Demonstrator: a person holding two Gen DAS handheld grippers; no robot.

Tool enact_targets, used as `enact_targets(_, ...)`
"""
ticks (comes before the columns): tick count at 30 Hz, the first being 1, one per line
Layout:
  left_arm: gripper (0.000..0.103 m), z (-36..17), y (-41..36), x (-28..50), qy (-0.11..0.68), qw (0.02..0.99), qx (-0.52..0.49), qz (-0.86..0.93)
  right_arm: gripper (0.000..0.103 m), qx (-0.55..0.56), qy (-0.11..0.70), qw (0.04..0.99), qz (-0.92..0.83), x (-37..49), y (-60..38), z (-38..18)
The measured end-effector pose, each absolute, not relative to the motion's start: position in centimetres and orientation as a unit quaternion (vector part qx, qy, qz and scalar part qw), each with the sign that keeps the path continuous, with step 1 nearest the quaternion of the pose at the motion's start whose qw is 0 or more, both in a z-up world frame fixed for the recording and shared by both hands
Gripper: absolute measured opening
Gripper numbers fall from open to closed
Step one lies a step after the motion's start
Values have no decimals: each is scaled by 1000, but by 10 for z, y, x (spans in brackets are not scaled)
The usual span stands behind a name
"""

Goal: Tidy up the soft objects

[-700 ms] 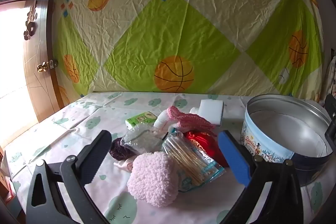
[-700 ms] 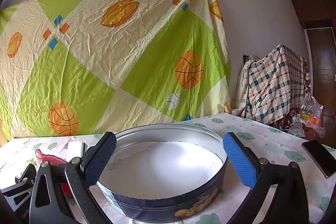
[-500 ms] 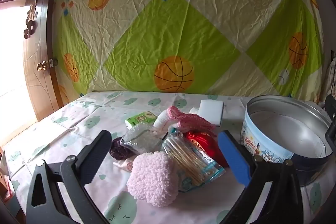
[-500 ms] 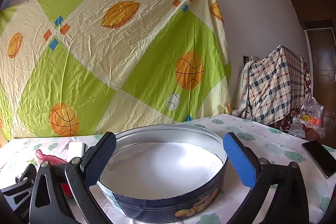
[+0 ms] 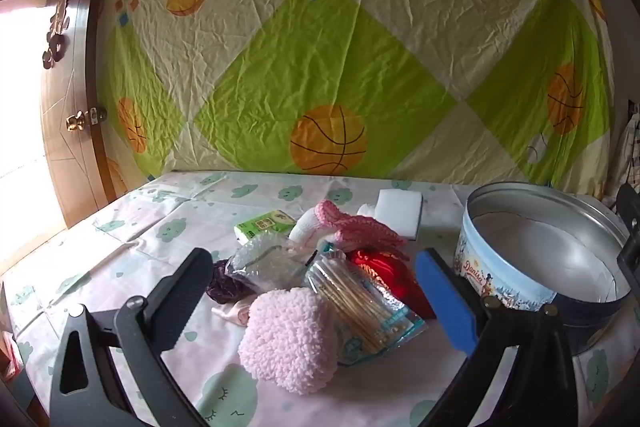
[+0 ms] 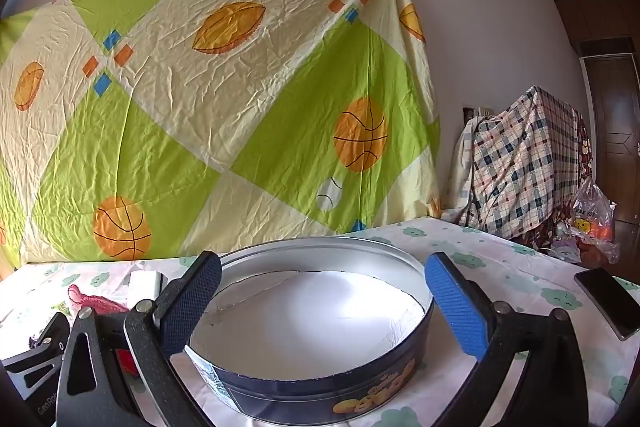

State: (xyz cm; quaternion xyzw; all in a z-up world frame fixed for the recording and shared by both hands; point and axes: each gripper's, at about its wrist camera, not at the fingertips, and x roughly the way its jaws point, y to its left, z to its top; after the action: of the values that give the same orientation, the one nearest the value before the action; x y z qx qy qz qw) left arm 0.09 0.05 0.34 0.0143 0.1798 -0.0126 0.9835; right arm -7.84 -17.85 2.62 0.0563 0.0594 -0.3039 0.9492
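A heap of small things lies on the cloud-print table in the left wrist view: a fluffy pink pouch (image 5: 290,339) at the front, a pink knitted piece (image 5: 360,227), a red cloth (image 5: 380,267), a dark purple item (image 5: 224,283), a bubble-wrap bag (image 5: 266,261), a pack of cotton swabs (image 5: 360,303), a white sponge (image 5: 400,209) and a green tissue pack (image 5: 266,223). My left gripper (image 5: 316,299) is open and empty, just in front of the heap. An empty round cookie tin (image 6: 312,323) stands right of the heap. My right gripper (image 6: 320,303) is open and empty at the tin's near rim.
A patterned sheet (image 5: 340,67) hangs behind the table. A wooden door (image 5: 76,107) is at the left. A black phone (image 6: 608,303) lies at the table's right edge. A checked cloth covers furniture (image 6: 520,167) at the right, with a plastic bag (image 6: 592,223) beside it.
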Motion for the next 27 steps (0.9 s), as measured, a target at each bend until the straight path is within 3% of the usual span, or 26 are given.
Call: enact_targets(27, 103, 0, 1, 1, 180, 984, 12, -13, 103, 55, 60, 949, -304, -77, -177, 26)
